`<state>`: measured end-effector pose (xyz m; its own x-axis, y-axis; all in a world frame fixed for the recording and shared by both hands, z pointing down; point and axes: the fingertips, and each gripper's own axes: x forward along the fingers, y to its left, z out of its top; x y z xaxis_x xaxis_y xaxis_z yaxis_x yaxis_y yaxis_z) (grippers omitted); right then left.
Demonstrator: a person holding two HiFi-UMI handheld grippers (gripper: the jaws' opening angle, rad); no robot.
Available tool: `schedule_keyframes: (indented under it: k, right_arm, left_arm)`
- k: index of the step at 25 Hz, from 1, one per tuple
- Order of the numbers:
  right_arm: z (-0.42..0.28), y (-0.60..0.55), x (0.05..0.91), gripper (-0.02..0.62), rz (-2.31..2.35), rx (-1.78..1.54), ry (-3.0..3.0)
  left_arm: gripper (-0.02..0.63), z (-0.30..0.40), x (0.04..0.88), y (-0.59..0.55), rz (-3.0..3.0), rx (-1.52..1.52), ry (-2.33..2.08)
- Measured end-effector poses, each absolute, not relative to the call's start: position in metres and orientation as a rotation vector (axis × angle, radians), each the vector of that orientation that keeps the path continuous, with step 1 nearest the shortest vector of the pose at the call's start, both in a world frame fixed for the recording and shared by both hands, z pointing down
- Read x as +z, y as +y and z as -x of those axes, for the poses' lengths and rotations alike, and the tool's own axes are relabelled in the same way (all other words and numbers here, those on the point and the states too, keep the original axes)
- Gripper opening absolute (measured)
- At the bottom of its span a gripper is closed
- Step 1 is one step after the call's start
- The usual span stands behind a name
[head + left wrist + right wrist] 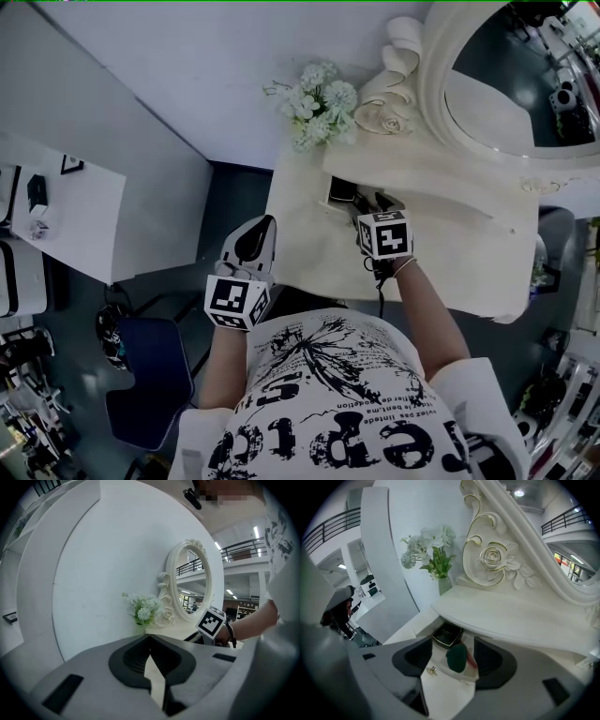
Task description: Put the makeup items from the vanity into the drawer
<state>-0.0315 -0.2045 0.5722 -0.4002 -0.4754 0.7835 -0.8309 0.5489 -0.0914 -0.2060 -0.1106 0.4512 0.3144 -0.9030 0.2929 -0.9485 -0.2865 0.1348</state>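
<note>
I'm worrying first about the vanity (305, 248): its top ledge is overhanging the open drawer (436, 658), so if I'm lifting the right gripper (372, 208) straight up, it could be knocking that ledge and jolting the mirror (511, 84) or the flowers (319, 103). Next, the drawer is sitting only partly out, and a careless pull back could be dragging its contents forward or catching the small gold knob (431, 670) that is showing just inside the near jaw. The right gripper is standing released, jaws wide, pads touching nothing, and pointing steeply down into the drawer. The black compact (447, 634) is lying flat at the back, just under the ledge and past the jaw tips. The green item (456, 658) is lying in front of it, between the open jaws and nearer the far one, touching or overlapping the compact's front edge (I can't tell which). A thin red thing (471, 659) is peeking out beside it; closing now could be pinching either one again. The left gripper (258, 234) is hanging clenched on nothing, off the vanity's left edge, well apart from the drawer.
</note>
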Motion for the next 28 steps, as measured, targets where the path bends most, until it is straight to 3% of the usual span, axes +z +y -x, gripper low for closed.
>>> schedule_keyframes:
  k: [12,18,28]
  right_arm:
    - [0.020,-0.197,0.536,0.255,-1.116,0.585,-2.173]
    - [0.000,-0.196,0.492,0.073,-1.273,0.510,-2.271]
    - [-0.020,-0.178,0.421,0.018,-1.383,0.252,-2.524]
  left_arm:
    - [0.020,0.189,0.445,-0.116,-2.365,0.237,-1.622]
    - [0.020,0.171,0.428,-0.123,-2.434,0.239,-1.584]
    - [0.020,0.145,0.405,-0.140,-2.530,0.227,-1.514]
